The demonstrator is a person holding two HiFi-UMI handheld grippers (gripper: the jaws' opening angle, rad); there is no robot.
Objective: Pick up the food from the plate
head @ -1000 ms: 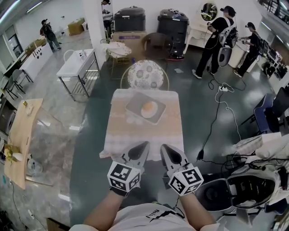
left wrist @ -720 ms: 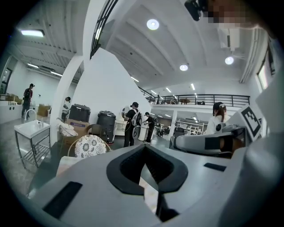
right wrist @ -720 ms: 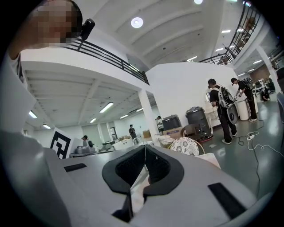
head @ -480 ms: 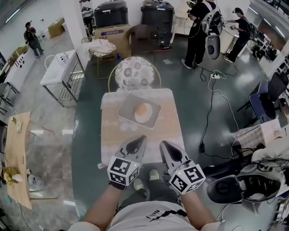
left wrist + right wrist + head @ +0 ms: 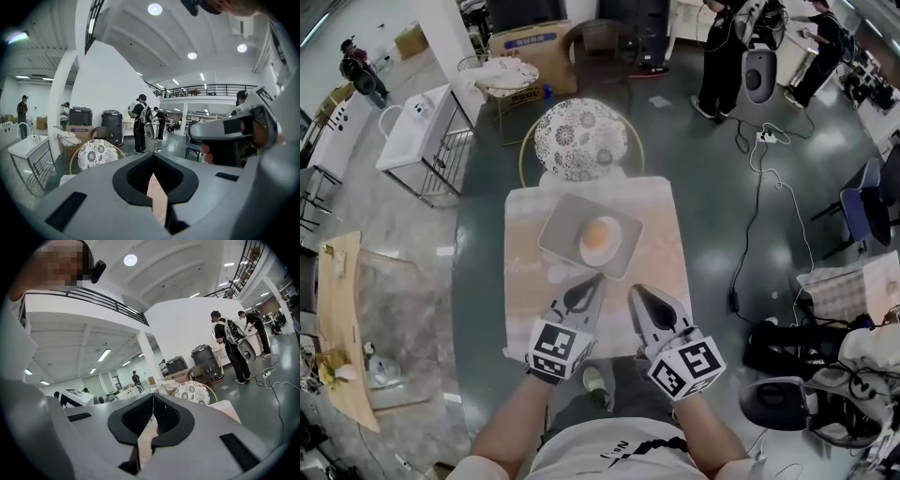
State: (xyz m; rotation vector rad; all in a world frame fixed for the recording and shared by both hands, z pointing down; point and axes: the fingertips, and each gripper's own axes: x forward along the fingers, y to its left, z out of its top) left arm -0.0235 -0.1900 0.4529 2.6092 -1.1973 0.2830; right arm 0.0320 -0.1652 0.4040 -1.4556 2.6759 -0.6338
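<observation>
**Both hand-held grippers clenched and empty, near side of the plate**

We note the left hand-held gripper (image 5: 596, 279) with its jaws pressed together at the tips and nothing between them. The left gripper view shows only tabletop through the slot behind the tips. The right hand-held gripper (image 5: 635, 290) is clenched the same way and holds nothing. The two sit side by side but apart over the near part of the tabletop (image 5: 525, 281), both pointing away from the person.

In the head view the left tip lies just beside the near edge of the plate (image 5: 558, 230); we cannot tell whether it touches. The plate is grey, rectangular and set askew. The food (image 5: 600, 240), round and pale with an orange centre, lies on its right half.

A chair (image 5: 581, 139) with a patterned round seat stands at the tabletop's far edge.
</observation>
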